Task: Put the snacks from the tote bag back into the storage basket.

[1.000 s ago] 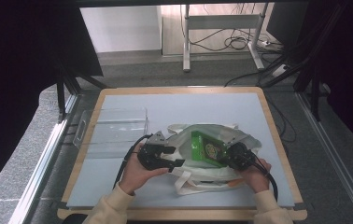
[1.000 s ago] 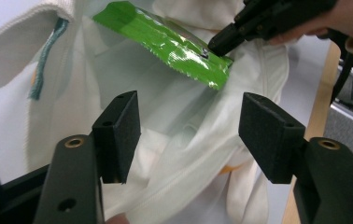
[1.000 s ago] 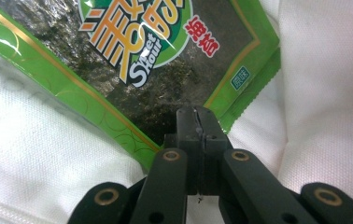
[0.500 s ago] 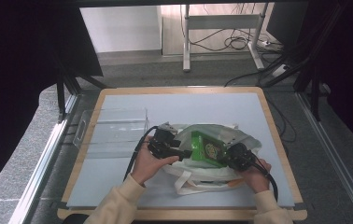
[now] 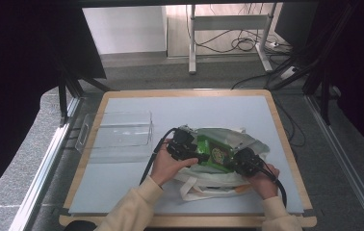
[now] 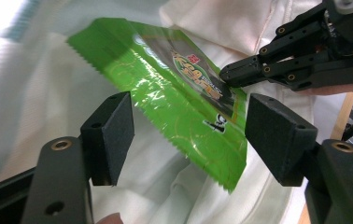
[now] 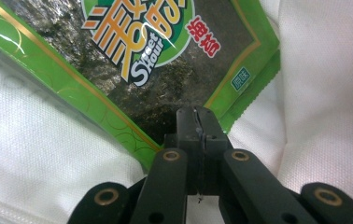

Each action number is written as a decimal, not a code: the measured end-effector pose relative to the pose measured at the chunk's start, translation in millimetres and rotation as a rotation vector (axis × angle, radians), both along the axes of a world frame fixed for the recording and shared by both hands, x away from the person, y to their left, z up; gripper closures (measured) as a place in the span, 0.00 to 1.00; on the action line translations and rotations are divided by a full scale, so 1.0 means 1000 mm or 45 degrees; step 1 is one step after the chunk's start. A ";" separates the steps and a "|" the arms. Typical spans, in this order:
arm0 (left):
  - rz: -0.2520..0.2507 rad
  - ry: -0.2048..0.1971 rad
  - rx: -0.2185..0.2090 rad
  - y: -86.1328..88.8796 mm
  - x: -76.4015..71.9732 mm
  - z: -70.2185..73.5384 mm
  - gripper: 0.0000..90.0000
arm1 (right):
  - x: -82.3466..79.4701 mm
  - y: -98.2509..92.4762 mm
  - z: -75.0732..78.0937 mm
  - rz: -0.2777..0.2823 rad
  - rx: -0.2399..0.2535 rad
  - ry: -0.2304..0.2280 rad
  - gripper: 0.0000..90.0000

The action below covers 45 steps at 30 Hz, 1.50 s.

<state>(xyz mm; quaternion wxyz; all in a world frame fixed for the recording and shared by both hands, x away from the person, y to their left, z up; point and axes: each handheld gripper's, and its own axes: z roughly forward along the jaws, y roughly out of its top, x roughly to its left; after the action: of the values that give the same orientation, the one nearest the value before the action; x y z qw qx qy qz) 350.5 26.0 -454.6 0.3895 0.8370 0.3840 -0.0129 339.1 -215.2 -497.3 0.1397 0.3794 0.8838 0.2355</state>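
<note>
A green seaweed snack packet lies over the mouth of a white cloth tote bag near the table's front. My right gripper is shut on the packet's edge; in the right gripper view its closed tips sit on the packet. My left gripper is at the packet's left side. Its jaws have just been opening, and the pads stand wide of the packet without pressing it. The right gripper pinches the packet's far side in the left gripper view.
A clear plastic tray stands on the grey mat to the left of the bag. The table's wooden rim runs close to the right of the bag. The bag's handles trail toward the front edge.
My left gripper has moved right and slightly away from the person, up to the packet, and its jaws have spread. The right gripper and packet have stayed put.
</note>
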 end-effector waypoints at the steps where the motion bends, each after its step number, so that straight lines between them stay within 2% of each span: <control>1: 0.002 0.007 0.006 -0.003 0.001 -0.001 0.36 | 0.000 0.000 0.000 0.000 0.000 0.000 0.99; 5: 0.001 0.037 0.024 -0.010 0.004 -0.008 0.36 | 0.000 0.000 0.000 0.002 0.002 0.000 0.99; 10: 0.005 0.041 0.044 -0.018 0.003 -0.011 0.38 | 0.000 0.000 0.000 0.004 -0.002 -0.002 0.99; 16: 0.008 0.062 0.053 -0.025 0.003 -0.016 0.52 | 0.000 0.000 0.000 0.011 -0.004 -0.011 0.99; 21: 0.036 0.082 0.086 -0.025 0.005 -0.019 0.58 | -0.001 0.000 0.000 0.017 0.002 -0.014 0.99; 23: 0.042 0.097 0.080 -0.024 0.006 -0.021 0.59 | -0.001 0.000 0.000 0.024 0.002 -0.021 0.99; 29: 0.049 0.125 0.066 -0.022 0.008 -0.023 0.60 | -0.001 0.000 0.000 0.027 0.003 -0.023 0.99; 33: 0.040 0.124 0.050 -0.021 0.008 -0.022 0.59 | 0.000 0.001 0.000 0.027 -0.001 -0.024 0.99; 41: 0.027 0.144 0.023 -0.021 0.007 -0.024 0.50 | 0.000 0.000 0.000 0.027 -0.001 -0.024 0.99; 45: 0.008 0.193 -0.019 -0.023 0.008 -0.028 0.47 | 0.000 0.000 -0.001 0.027 -0.001 -0.021 0.99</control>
<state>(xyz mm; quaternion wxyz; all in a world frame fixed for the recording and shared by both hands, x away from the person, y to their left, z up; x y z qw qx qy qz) 358.7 3.4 -482.8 0.3654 0.8296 0.4149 -0.0778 338.6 -214.9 -498.0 0.1448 0.3679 0.8867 0.2396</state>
